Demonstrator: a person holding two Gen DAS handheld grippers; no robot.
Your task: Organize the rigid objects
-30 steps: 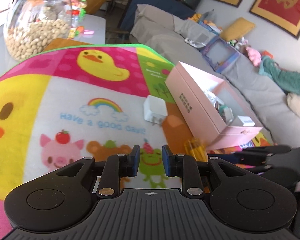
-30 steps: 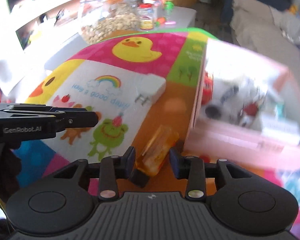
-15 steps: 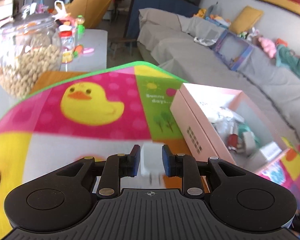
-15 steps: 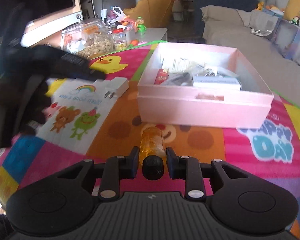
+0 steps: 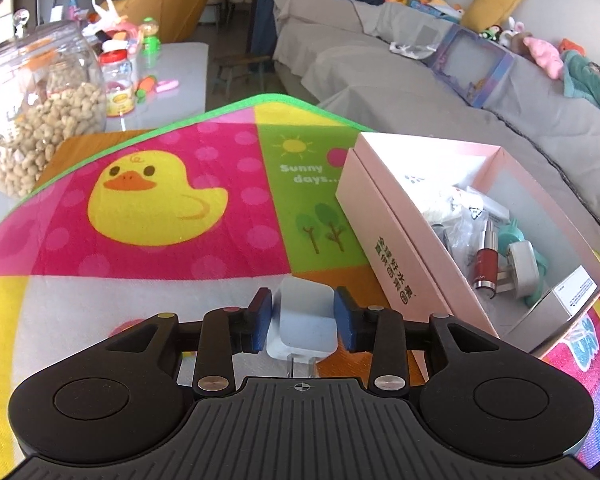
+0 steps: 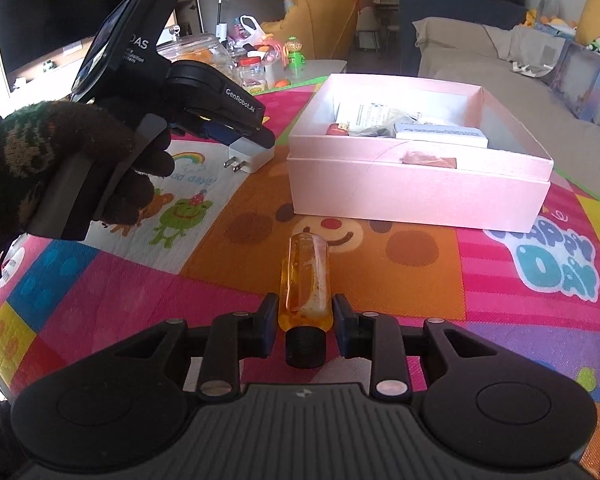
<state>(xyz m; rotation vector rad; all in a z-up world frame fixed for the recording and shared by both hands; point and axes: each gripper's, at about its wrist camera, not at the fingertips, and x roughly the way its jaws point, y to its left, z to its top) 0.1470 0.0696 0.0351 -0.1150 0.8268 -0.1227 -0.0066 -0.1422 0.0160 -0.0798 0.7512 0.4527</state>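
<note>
A white plug adapter (image 5: 303,322) lies on the cartoon mat between the fingers of my left gripper (image 5: 303,312); the jaws stand open around it with small gaps. It also shows in the right wrist view (image 6: 249,157) under the left gripper. An amber bottle with a black cap (image 6: 305,280) lies on the mat between the fingers of my right gripper (image 6: 305,318), jaws open beside it. A pink open box (image 5: 396,248) holding several small items sits right of the adapter; it shows in the right wrist view (image 6: 416,184) beyond the bottle.
A glass jar of nuts (image 5: 36,108) and small bottles (image 5: 118,76) stand at the far left beyond the mat. A grey sofa (image 5: 440,92) with toys lies behind the box. The gloved hand (image 6: 56,160) holding the left gripper is at the left.
My left gripper moved forward and down over the white adapter, which now lies between its fingers. My right gripper lined up on the amber bottle and closed in around it.
</note>
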